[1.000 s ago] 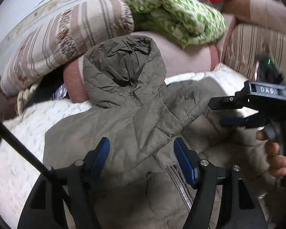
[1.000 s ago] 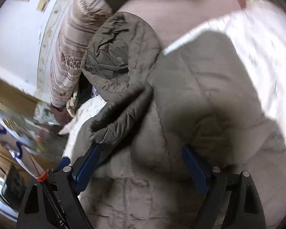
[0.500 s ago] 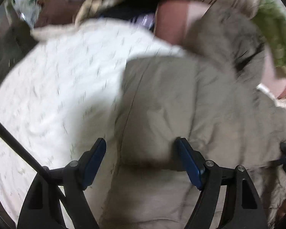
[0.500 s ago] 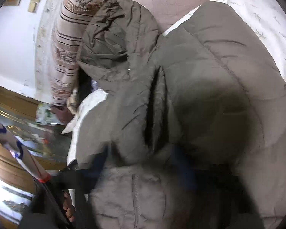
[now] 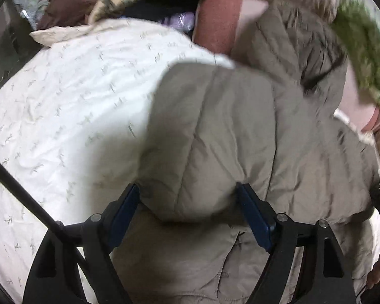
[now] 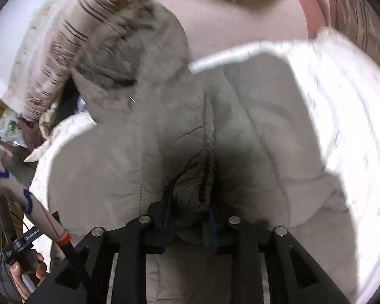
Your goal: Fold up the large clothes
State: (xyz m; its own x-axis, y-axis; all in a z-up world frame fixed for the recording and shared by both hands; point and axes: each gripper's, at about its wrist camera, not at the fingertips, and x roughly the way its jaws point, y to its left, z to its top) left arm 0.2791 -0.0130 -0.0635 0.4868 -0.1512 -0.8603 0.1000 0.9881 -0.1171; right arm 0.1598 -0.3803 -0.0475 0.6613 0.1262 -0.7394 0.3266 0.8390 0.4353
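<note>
An olive-grey quilted hooded jacket lies spread on a white bedspread. My left gripper is open, its blue pads on either side of a puffy fold at the jacket's left shoulder. In the right wrist view the jacket fills the middle, hood toward the pillows. My right gripper is shut on a bunched fold of the jacket, near its sleeve cuff.
A striped pillow, a pink pillow and a green patterned blanket lie at the bed's head. Dark clutter sits behind the bedspread. The white bedspread extends to the right of the jacket.
My right gripper went from open to shut on a jacket fold. My left gripper swung left from the jacket's middle to the left shoulder and stays open.
</note>
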